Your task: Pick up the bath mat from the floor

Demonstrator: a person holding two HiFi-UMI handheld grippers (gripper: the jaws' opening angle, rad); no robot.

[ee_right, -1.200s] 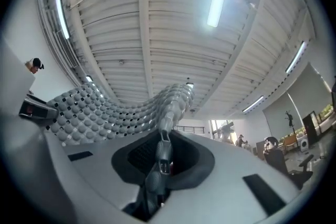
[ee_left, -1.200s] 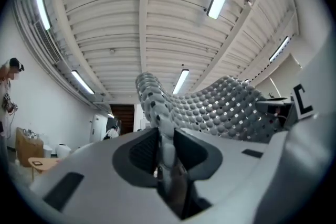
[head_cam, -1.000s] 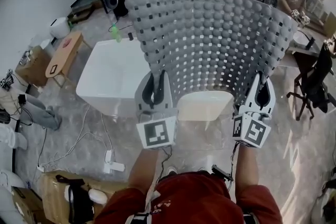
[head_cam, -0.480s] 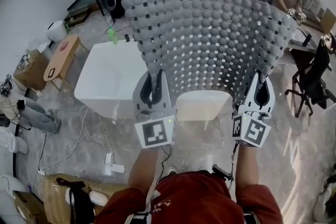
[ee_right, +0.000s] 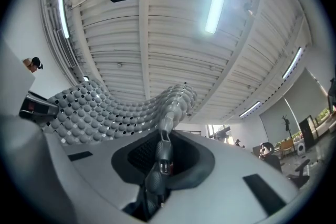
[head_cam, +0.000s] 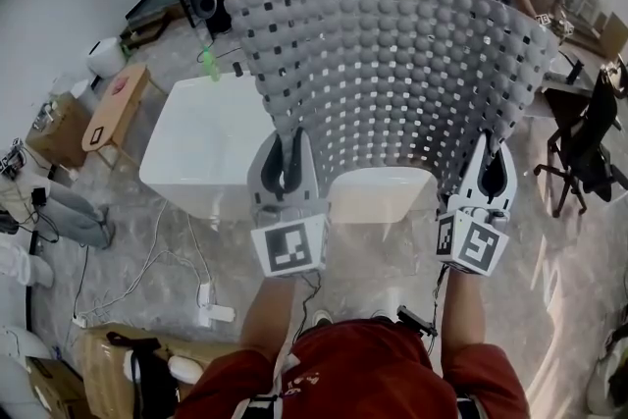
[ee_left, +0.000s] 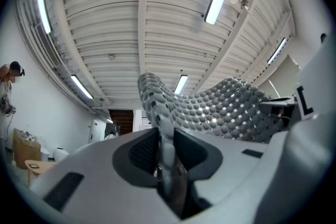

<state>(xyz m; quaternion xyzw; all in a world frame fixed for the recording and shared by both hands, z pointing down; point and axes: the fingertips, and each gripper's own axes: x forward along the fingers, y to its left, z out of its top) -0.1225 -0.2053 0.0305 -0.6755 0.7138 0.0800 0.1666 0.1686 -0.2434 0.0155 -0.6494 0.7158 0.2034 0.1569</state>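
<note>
The bath mat point(head_cam: 392, 64) is a grey sheet of rounded pebbles with small square holes. It is held up off the floor, spread wide in front of me in the head view. My left gripper point(head_cam: 287, 148) is shut on the mat's lower left corner, my right gripper point(head_cam: 488, 155) on its lower right corner. In the left gripper view the mat point(ee_left: 210, 107) rises from between the jaws and curves away to the right. The right gripper view shows the mat point(ee_right: 105, 113) pinched in the jaws and arching to the left.
A white bathtub point(head_cam: 216, 147) stands on the floor behind the mat, left of centre. A small wooden bench point(head_cam: 116, 103) and a cardboard box point(head_cam: 59, 128) lie further left. Cables and a power strip point(head_cam: 211, 309) trail near my feet. A black chair point(head_cam: 584, 152) is at the right.
None of the mat or grippers has moved; only the head view has shifted slightly.
</note>
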